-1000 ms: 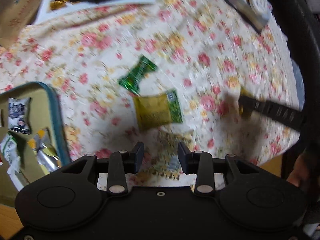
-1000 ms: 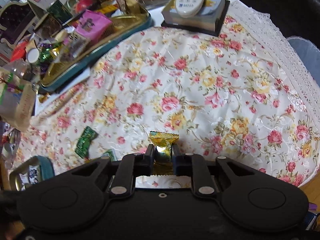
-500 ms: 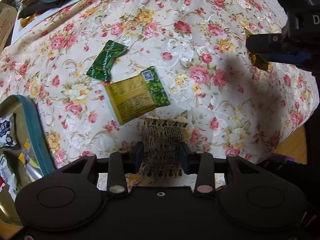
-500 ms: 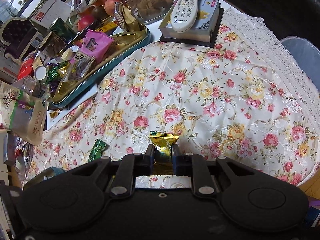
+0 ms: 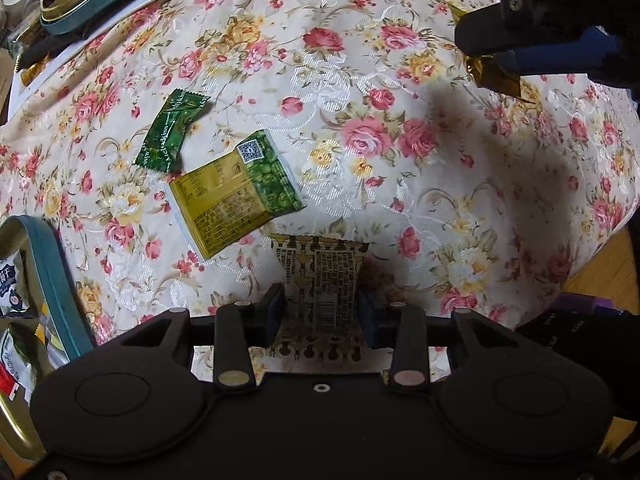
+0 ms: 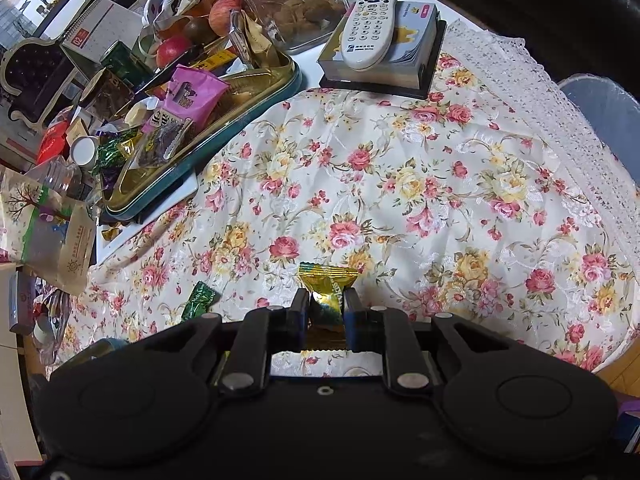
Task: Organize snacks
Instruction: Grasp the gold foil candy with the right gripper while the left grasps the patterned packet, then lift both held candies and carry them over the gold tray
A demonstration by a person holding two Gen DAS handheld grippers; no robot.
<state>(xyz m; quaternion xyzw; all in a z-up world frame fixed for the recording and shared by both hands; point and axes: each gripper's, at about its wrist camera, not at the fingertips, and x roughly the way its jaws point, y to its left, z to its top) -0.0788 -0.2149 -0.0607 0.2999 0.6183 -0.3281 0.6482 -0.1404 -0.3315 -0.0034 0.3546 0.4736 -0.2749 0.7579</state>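
Note:
A gold-and-black patterned snack packet lies on the floral tablecloth, between the fingers of my left gripper. The gripper points straight down and its jaws are closing, with the pads at the packet's two side edges. Beyond it lie a yellow-and-green packet and a green candy. My right gripper is shut on a gold-wrapped candy and holds it above the cloth. The left wrist view shows that gripper at the upper right, with the gold candy in it.
A teal-rimmed gold tin with several packets in it sits at the left. A second teal tray, full of snacks, stands at the back left amid clutter. A remote rests on a box. The table edge runs along the right.
My left gripper has moved across the cloth and come down over the patterned packet, which now sits between its fingers. The right gripper has kept its hold on the gold candy, almost still.

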